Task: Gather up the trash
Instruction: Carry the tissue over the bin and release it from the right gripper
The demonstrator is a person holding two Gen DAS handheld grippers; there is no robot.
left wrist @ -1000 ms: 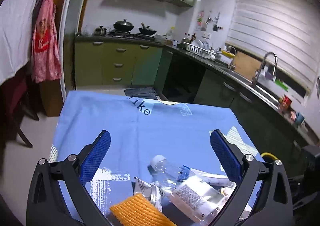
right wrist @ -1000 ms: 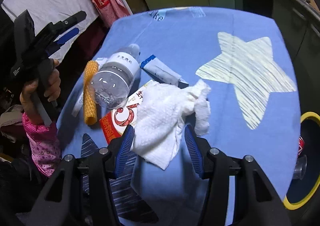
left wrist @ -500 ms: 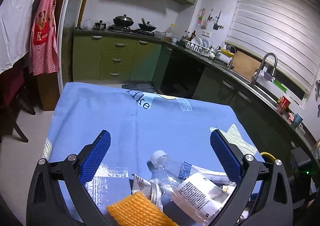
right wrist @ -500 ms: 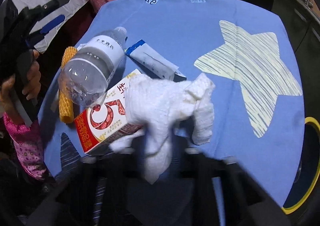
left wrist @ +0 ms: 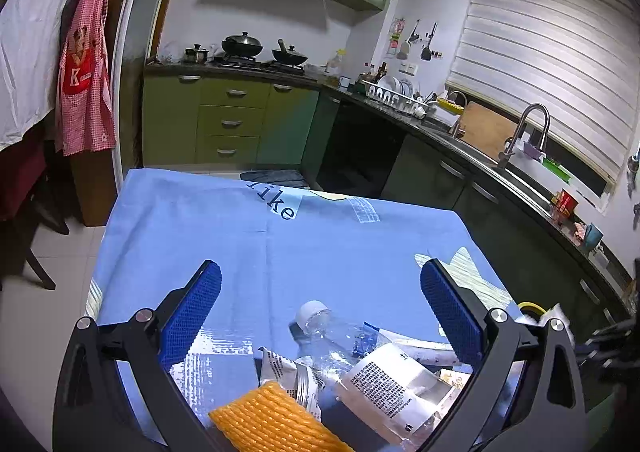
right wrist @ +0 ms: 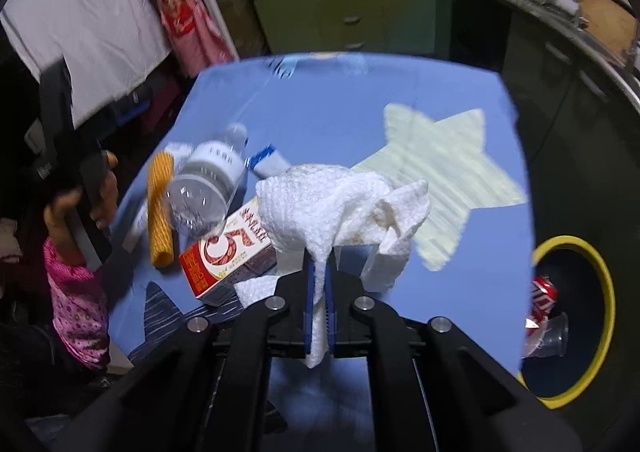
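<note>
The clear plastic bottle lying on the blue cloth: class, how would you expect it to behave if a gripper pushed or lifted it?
The plastic bottle lies on its side, so a push would probably roll it. It looks empty, hence likely light. Its thin clear wall appears dented, so it may buckle under a squeeze; gripping near the white cap seems firmer.

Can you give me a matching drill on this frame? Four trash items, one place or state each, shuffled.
Items:
1. paper towel
2. plastic bottle
3. red carton
4. crushed red can

Places or states:
A. inside the yellow-rimmed bin
B. lying on its side beside the orange foam net
C. pinched in the right gripper, lifted
D. flat on the blue tablecloth, partly hidden behind the towel

Pairs: 1-C, 2-B, 3-D, 4-A
</note>
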